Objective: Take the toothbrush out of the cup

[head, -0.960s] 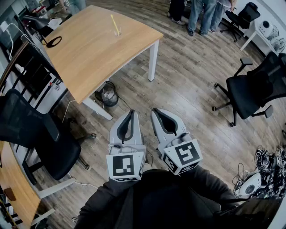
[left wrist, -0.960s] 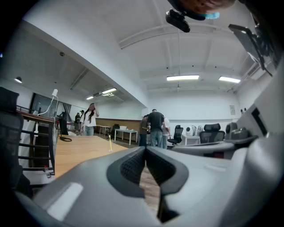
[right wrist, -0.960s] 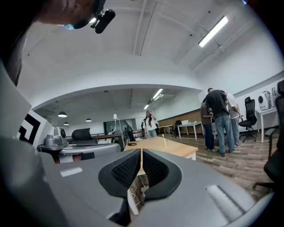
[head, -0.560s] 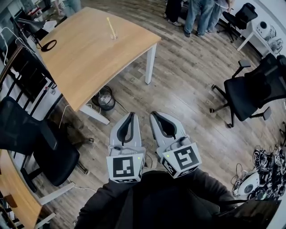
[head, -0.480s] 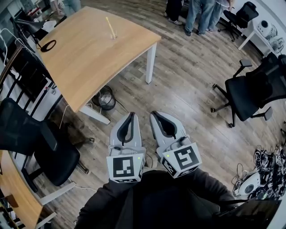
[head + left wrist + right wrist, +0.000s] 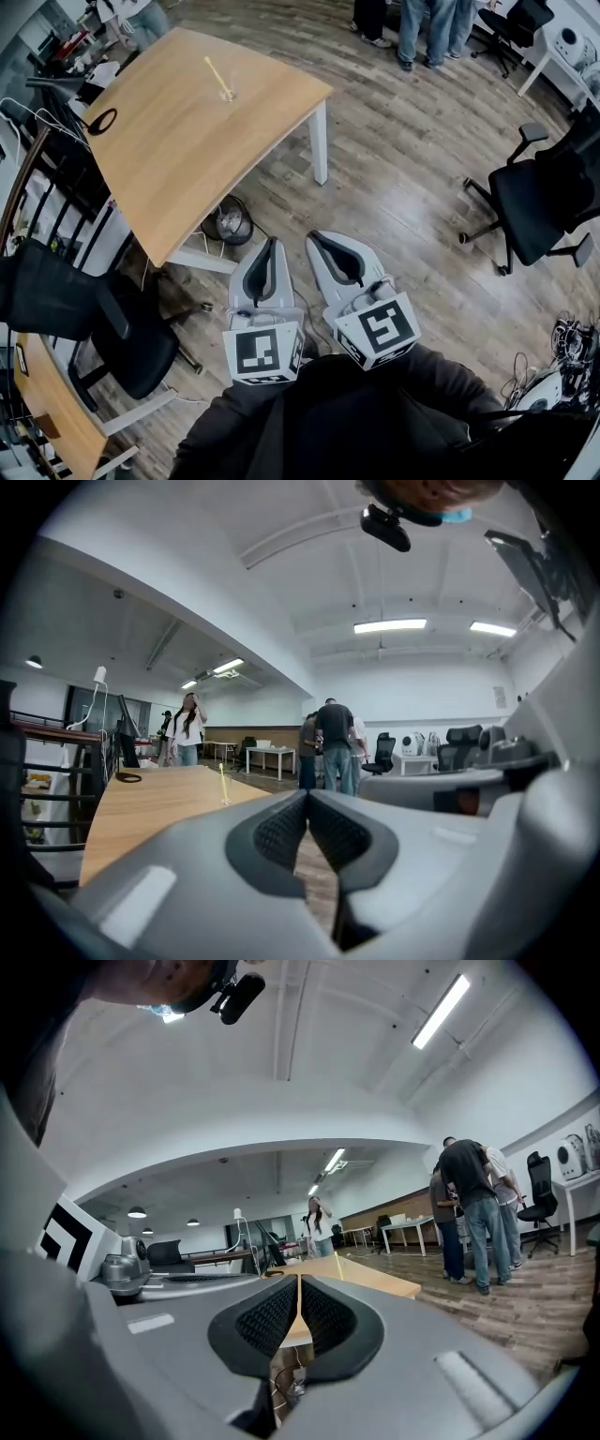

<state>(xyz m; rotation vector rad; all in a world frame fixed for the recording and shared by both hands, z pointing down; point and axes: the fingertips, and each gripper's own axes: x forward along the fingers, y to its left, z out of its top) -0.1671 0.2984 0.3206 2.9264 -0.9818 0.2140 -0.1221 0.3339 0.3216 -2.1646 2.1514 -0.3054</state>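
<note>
Standing tilted in what seems a clear cup [image 6: 228, 95], the yellow toothbrush [image 6: 218, 77] sits near the tabletop's [image 6: 178, 159] far edge, well apart from both grippers. Left gripper [image 6: 272, 242] and right gripper [image 6: 314, 236] hover over the floor [image 6: 394, 187], fingers closed and empty. A bin [image 6: 228, 223] and black chair [image 6: 122, 323] crowd the tabletop's near corner.

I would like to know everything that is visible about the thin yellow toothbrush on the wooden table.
The thin yellow toothbrush is a slim, straight stick, plastic by its look; its bristles are too small to make out. Its lower end stands in a small clear cup, and it leans up and to the left in the head view. The cup stands on the light wooden table, toward its far side. Only the cup touches the brush.
</note>
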